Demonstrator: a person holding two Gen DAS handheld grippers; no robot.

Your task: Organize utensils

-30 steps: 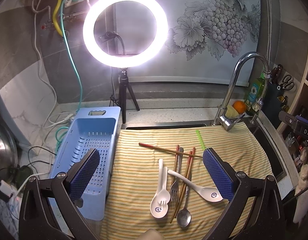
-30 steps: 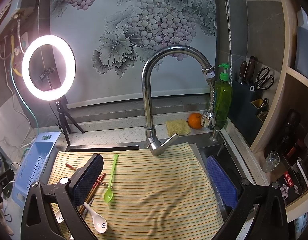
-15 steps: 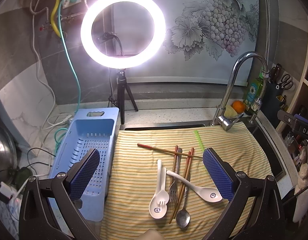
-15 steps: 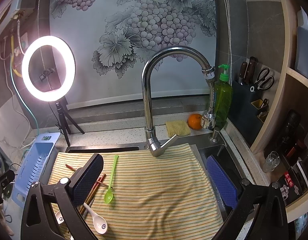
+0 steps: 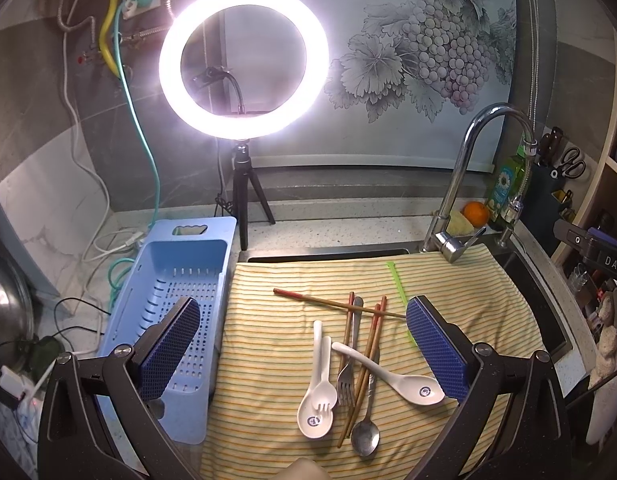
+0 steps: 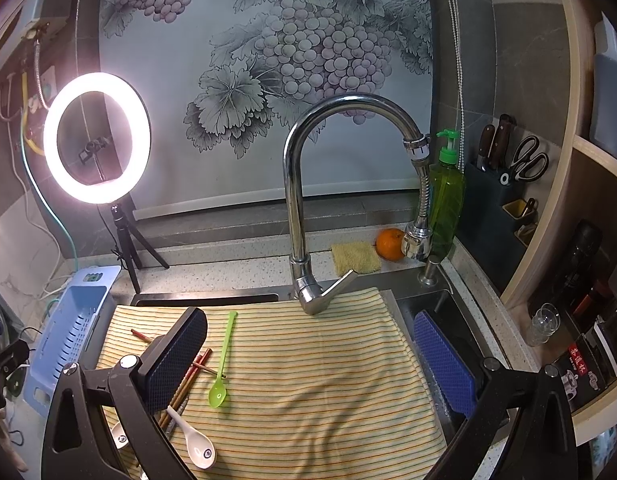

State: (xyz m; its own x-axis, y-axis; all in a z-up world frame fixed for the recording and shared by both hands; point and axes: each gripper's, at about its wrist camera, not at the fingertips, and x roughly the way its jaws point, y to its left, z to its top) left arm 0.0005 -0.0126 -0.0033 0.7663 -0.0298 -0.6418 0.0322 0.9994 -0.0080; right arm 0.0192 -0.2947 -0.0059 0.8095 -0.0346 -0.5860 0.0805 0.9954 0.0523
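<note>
A pile of utensils lies on a yellow striped cloth (image 5: 268,340): two white spoons (image 5: 318,400) (image 5: 404,380), a metal fork (image 5: 346,376), a metal spoon (image 5: 364,432), red-tipped chopsticks (image 5: 332,304) and a green spoon (image 6: 220,376). An empty blue drainer basket (image 5: 176,280) stands left of the cloth. My left gripper (image 5: 304,348) is open above the pile, holding nothing. My right gripper (image 6: 312,356) is open above the cloth's right part, empty, with the green spoon by its left finger.
A chrome faucet (image 6: 304,208) rises behind the cloth. A lit ring light on a tripod (image 5: 244,64) stands at the back left. An orange (image 6: 390,244), sponge (image 6: 354,258) and green soap bottle (image 6: 446,200) sit by the sink. Cables (image 5: 108,240) lie left of the basket.
The left wrist view has shifted slightly, so the utensils sit a little lower-left in frame. The right gripper has barely moved. Both stay open.
</note>
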